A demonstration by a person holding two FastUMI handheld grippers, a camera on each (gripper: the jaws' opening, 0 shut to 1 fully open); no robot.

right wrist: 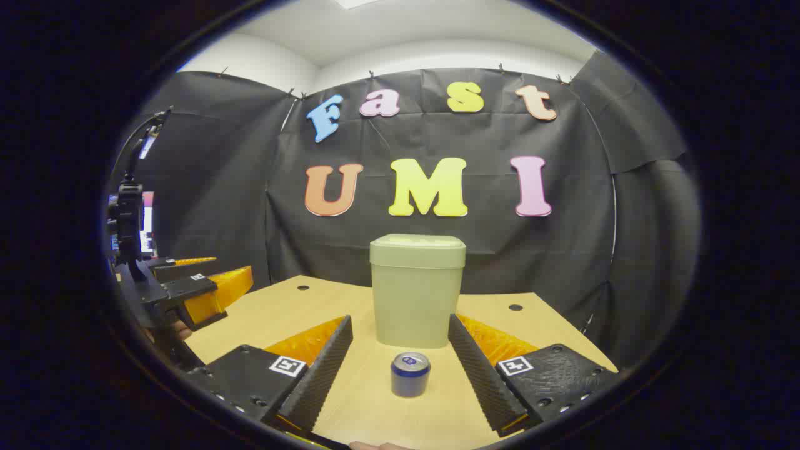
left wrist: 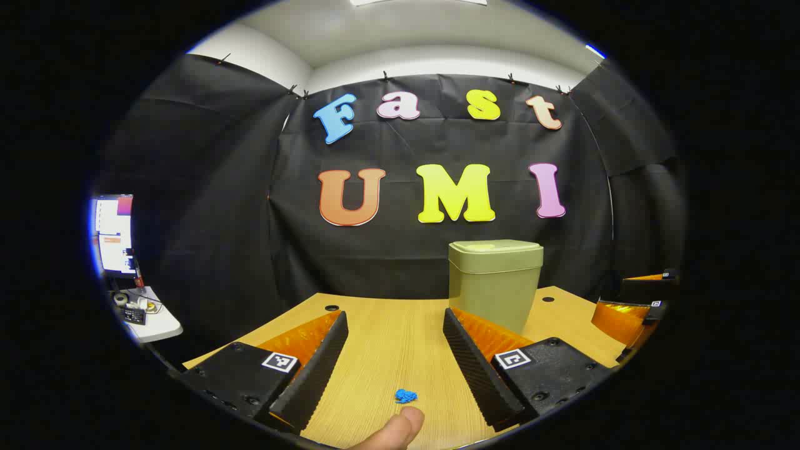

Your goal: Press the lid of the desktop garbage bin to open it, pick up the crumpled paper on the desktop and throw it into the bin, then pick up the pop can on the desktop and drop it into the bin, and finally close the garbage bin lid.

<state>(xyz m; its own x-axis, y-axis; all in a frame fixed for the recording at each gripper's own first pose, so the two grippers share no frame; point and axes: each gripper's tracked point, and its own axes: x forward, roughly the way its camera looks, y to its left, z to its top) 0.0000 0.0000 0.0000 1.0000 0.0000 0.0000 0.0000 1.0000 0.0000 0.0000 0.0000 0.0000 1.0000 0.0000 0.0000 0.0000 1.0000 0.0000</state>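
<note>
The pale green bin stands at the back of the wooden table with its lid down. A small blue crumpled paper lies on the table, low between the spread fingers of my open left gripper. A person's fingertip shows just below the paper. In the right gripper view the bin is straight ahead. A blue-grey pop can stands upright in front of it, between the fingers of my open right gripper, touching neither. My left gripper hovers at the table's left edge.
The table has round cable holes near its back corners. Off its left side stands a lit monitor above a small white side table with clutter. The right gripper shows at the far right edge.
</note>
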